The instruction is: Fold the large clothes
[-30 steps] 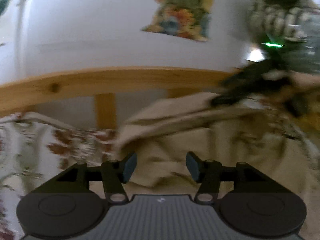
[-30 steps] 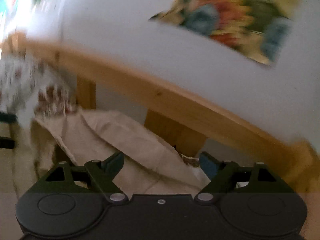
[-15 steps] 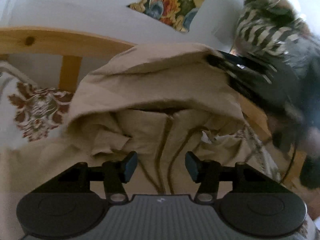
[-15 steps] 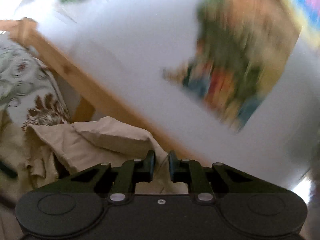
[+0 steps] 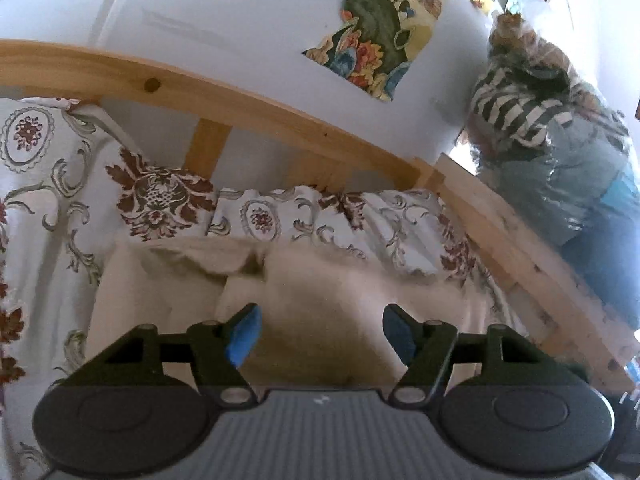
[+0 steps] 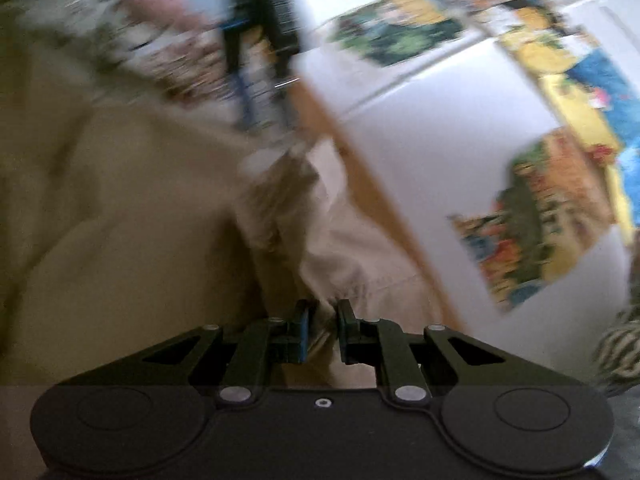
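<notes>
A beige hooded garment (image 5: pixel 320 292) lies on the patterned bedspread (image 5: pixel 52 200), right under my left gripper (image 5: pixel 320 336), which is open and empty above it. In the blurred right wrist view my right gripper (image 6: pixel 323 328) is shut on a bunched fold of the beige garment (image 6: pixel 120 208), which spreads out to the left. The left gripper's dark body and blue pads (image 6: pixel 256 68) show blurred at the top of that view.
A wooden bed frame rail (image 5: pixel 280 116) runs behind the bedspread, with a white wall and a colourful picture (image 5: pixel 380 36) above. A bag of clothes with a striped item (image 5: pixel 532 120) sits at the right. The rail (image 6: pixel 380 200) also shows close to my right gripper.
My right gripper shut on the garment's fabric and has swung with it. The raised hood has dropped flat on the bed under my left gripper, which stays open.
</notes>
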### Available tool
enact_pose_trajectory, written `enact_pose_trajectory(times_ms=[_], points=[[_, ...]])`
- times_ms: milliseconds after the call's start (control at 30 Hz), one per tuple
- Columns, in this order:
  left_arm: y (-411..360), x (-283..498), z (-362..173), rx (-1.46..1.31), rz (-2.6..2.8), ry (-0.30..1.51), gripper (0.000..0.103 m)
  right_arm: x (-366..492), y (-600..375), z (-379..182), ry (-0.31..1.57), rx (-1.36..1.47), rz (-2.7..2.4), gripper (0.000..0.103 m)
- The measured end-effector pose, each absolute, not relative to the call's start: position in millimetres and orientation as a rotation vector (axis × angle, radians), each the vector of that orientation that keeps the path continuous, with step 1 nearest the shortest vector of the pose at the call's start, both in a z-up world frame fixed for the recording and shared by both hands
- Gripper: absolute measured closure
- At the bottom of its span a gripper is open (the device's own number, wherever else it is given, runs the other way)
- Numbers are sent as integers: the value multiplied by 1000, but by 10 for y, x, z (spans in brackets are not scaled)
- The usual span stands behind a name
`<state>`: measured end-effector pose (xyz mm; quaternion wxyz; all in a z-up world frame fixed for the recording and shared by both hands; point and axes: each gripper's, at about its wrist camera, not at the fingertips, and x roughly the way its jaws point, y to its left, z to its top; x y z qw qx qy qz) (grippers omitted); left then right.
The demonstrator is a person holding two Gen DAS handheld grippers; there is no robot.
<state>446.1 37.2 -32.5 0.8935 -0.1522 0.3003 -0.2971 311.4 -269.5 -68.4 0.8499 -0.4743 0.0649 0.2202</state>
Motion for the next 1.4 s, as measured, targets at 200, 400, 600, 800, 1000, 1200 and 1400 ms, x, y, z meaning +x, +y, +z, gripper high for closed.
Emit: enact_pose_trajectory(times_ms=[200,400,600,800,1000,1200,1400], points=[[62,4481,-471,-260,-555,670,32,2880,-2800,-864,337,-982,551,75],[-252,4595,-907,-24,-375,839,37,2810,-3173,-262,315,-497,459,36],[-320,4540,-1043,11,-320,850,37,3546,-3639,-202,486,12,203,40],[-422,4540,-1150,65,-281,861,36,3997,-3652,-849,651,-112,53,73],[-266,4284,-979,-64,-275,810,22,3754,-3614,-749,587,-115,-2,62],[-551,4133,-1017,59,-242,853,22,3580,-3285,-554,455,-176,36,46],[-246,3632,-721,-43,-306,841,10,3634,-3141,-591,626,-208,25,52]])
